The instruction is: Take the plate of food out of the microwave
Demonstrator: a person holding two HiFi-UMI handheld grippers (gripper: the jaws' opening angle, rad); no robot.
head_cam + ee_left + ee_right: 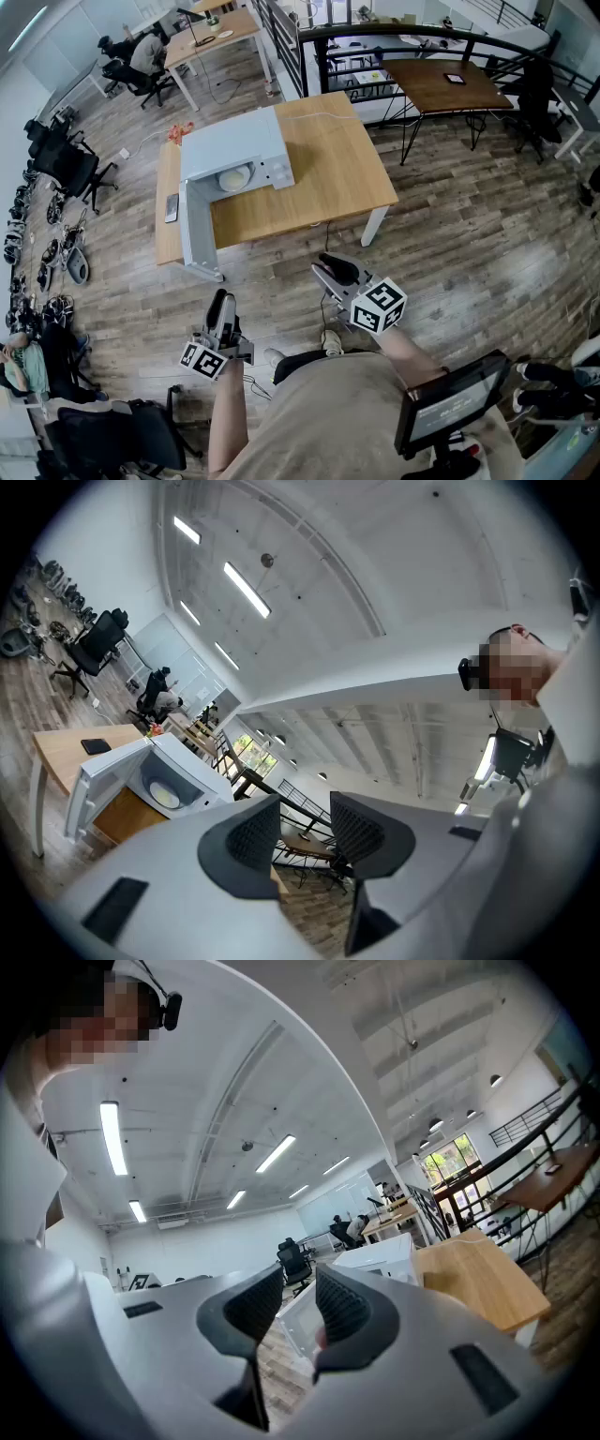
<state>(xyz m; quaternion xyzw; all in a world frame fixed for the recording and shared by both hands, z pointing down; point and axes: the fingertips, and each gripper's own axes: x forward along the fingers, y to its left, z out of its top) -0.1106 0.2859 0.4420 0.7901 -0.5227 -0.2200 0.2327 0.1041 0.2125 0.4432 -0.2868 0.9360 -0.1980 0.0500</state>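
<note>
A white microwave (234,150) stands on a wooden table (328,178), with its door (195,225) swung wide open toward me. Inside it lies a pale plate of food (233,178), which the left gripper view also shows as the plate (165,797) in the microwave (183,761). Both grippers hang well short of the table, above the floor. My left gripper (222,302) (305,832) has its jaws apart with nothing between them. My right gripper (330,266) (300,1302) shows a narrower gap, also with nothing in it; beyond it are the door (298,1327) and the microwave (384,1255).
A dark phone (172,207) lies on the table's left end. Office chairs (75,169) and gear line the left wall. A black railing (375,37) and a brown table (445,84) stand behind. Wooden floor lies between me and the table.
</note>
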